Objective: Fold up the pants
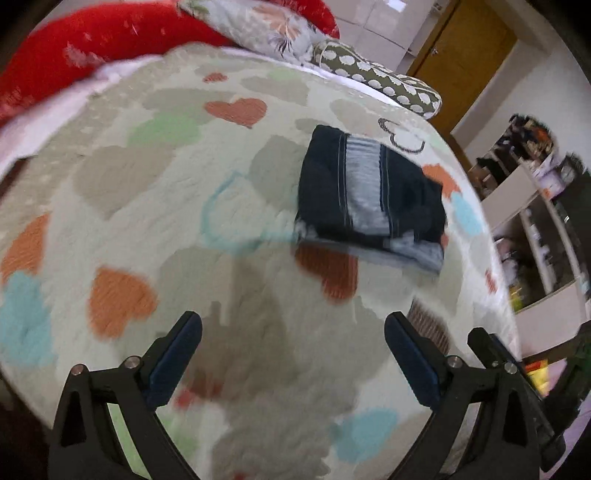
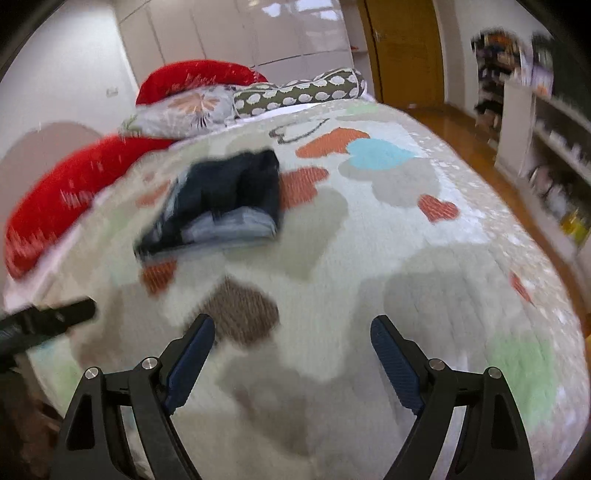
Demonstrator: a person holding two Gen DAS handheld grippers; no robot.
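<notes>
The left gripper (image 1: 293, 325) hangs over the heart-patterned bedspread (image 1: 147, 206) with its 2 fingers spread wide and nothing between the blue pads (image 1: 173, 360). Ahead of it and off to its right lie the pants (image 1: 369, 199), folded into a compact dark bundle with a pale grey band running across the top layer and lighter fabric showing along the near edge. They are well apart from the fingertips. Far ahead and to the left sits a red pillow (image 1: 92, 37), with a floral pillow (image 1: 258, 26) and a spotted bolster (image 1: 380, 81) further right along the head of the bed.

The right gripper (image 2: 291, 328) also hovers above the bedspread (image 2: 406, 258), fingers held apart and gripping nothing (the picture is blurred). From here the pants (image 2: 225, 199) lie ahead and to its left, clear of the pads (image 2: 395, 365). Low at the left edge a dark piece of the other tool (image 2: 48, 317) pokes into view. To the right, past the bed's edge, stand a wooden door (image 2: 406, 51) and white shelves (image 2: 546, 140).
</notes>
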